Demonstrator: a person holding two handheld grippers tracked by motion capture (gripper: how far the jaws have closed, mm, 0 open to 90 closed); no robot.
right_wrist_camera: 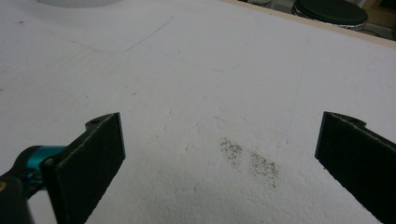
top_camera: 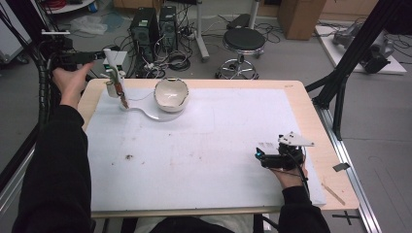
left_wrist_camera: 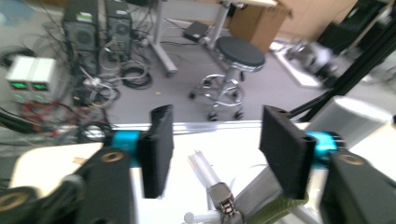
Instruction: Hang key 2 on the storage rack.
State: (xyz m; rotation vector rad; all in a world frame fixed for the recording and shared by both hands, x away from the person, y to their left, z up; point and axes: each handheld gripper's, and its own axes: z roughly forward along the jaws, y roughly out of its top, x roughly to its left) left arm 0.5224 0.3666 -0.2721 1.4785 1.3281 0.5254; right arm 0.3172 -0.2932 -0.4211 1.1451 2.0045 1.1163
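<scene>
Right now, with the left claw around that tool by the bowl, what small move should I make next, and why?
Probably draw the left claw straight back off the tool. Its jaws stand open and neither pad touches the tool, whose tip seems to rest on the white mat next to the bowl. A sideways move could knock it.

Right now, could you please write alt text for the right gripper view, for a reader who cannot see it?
The right gripper hangs just above a white foam mat, its two black jaws wide apart with nothing between them. A smear of dark specks marks the mat between the jaws, and a black round stool seat shows past the table's wooden edge.
</scene>
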